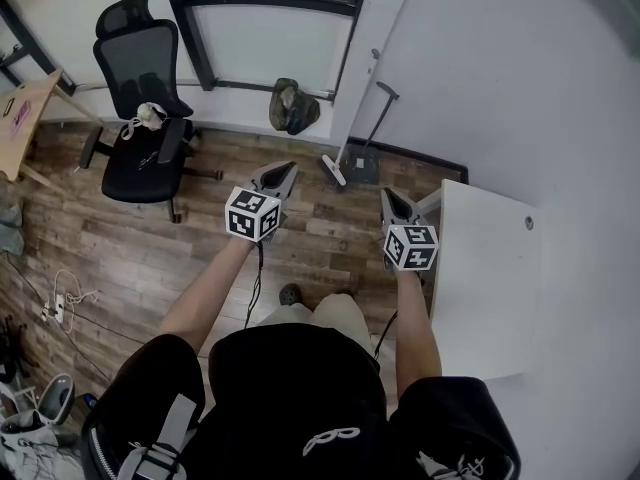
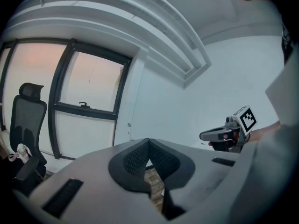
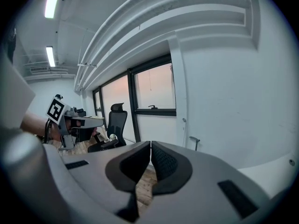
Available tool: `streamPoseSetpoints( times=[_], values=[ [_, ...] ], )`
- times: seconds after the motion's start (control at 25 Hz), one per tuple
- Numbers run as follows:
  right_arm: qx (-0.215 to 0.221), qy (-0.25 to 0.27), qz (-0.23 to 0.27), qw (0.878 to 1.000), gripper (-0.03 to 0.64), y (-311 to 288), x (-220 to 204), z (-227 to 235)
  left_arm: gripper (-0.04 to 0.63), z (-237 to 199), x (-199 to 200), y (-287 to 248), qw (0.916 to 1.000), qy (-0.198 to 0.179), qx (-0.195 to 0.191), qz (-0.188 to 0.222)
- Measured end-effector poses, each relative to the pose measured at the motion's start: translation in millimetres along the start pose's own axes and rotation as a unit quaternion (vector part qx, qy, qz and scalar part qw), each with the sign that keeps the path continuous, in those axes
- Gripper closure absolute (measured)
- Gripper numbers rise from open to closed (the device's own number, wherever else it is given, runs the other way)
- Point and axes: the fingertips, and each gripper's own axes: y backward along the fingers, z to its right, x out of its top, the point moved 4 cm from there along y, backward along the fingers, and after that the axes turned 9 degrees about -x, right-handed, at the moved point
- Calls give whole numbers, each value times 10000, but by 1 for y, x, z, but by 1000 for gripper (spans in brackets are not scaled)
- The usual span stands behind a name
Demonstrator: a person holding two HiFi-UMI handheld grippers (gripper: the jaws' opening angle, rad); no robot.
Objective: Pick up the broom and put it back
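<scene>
Forearms reach forward from the person's dark-clothed body, each hand carrying a pair of tongs over the wooden floor (image 1: 150, 238). The left tongs (image 1: 278, 176) (image 2: 149, 142) have their ribbed pads pressed together with nothing between them. The right tongs (image 1: 394, 204) (image 3: 151, 144) are likewise closed and empty, held just beside the near corner of a white table (image 1: 490, 288) at the person's right. Both point ahead and slightly downward, well apart from each other. Beyond them the broom (image 1: 334, 172) stands on the floor, its pale head down and its white handle leaning up against the wall (image 1: 520, 88), well clear of either pair of tongs. A dark dustpan (image 1: 363, 164) with a long black handle stands just beside it, on its right. Further left, a black office chair (image 1: 145, 118) sits on the floor, and a dark bundle (image 1: 293, 106) lies at the foot of the window (image 1: 270, 28).
</scene>
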Motion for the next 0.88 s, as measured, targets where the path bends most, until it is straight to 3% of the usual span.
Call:
streamPoseSetpoints(
  times=[0.44,0.88],
  values=[
    [177,278,11,9995,592,-18,12,-26,578,-29,2,29,9993,94,322,160],
    [296,354,90,9989,592,-56,30,-10,578,-49,16,4,9991,0,397,128]
  ],
)
